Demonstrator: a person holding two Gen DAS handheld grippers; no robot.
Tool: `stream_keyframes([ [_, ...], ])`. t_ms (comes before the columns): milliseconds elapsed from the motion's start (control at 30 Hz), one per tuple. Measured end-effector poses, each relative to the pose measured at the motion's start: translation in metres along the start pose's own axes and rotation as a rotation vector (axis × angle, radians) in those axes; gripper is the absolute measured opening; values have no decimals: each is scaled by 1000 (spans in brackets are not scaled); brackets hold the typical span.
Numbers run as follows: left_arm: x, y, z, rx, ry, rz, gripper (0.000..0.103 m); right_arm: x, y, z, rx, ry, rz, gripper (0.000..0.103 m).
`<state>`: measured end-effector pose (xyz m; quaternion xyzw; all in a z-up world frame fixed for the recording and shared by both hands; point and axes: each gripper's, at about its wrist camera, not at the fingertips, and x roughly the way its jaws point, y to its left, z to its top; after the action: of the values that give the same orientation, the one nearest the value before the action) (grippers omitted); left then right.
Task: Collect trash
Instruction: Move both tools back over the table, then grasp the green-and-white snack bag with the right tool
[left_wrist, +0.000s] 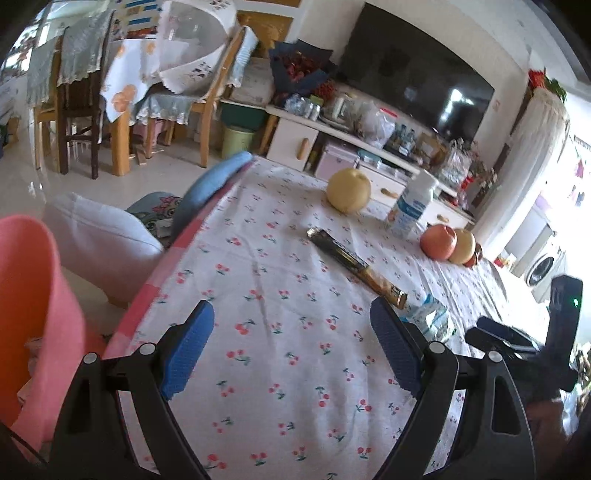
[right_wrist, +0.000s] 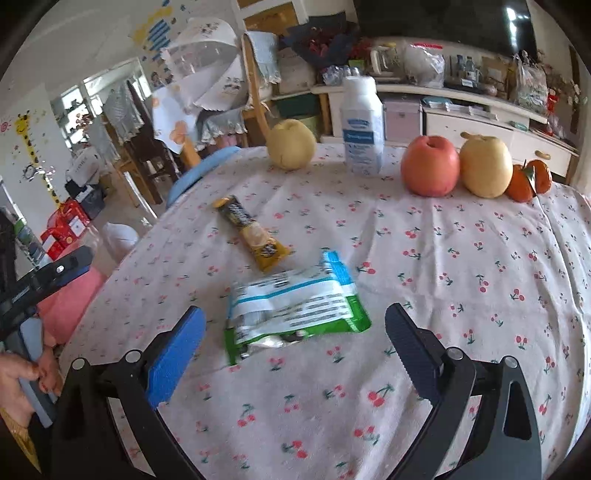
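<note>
Cherry-print tablecloth (right_wrist: 461, 258), trash mid-table, both my grippers spread wide and holding nothing.
Left to right: pink bin (left_wrist: 33, 295) off the table edge by my left gripper (left_wrist: 291, 350); yellow-black stick wrapper (right_wrist: 251, 232) lies flat; green-and-white wrapper (right_wrist: 295, 310) sits crumpled just ahead of my right gripper (right_wrist: 295, 354). Both wrappers look light, thin, slippery; I'd pinch a raised, crinkled edge, not the flat face. Fruit and bottle (right_wrist: 364, 125) stand behind.

My pads (right_wrist: 173, 354) are blue; the tablecloth (right_wrist: 461, 258) is white with red cherries; one wrapper (right_wrist: 295, 306) green-white, another wrapper (right_wrist: 251, 232) yellow-black.
</note>
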<state>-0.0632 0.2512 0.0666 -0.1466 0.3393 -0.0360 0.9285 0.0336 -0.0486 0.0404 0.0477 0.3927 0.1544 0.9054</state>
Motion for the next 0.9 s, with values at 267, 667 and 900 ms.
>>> stream_keyframes([
  [267,14,-13,-3,31,36,1,87,35,-13,-1,41,140,37,80],
  [667,14,-4,-1,-10,40,0,87,-1,77,-22,-300,158,310,74],
  [900,19,-7,-2,-12,59,-5,87,11,49,-6,-272,69,87,82],
])
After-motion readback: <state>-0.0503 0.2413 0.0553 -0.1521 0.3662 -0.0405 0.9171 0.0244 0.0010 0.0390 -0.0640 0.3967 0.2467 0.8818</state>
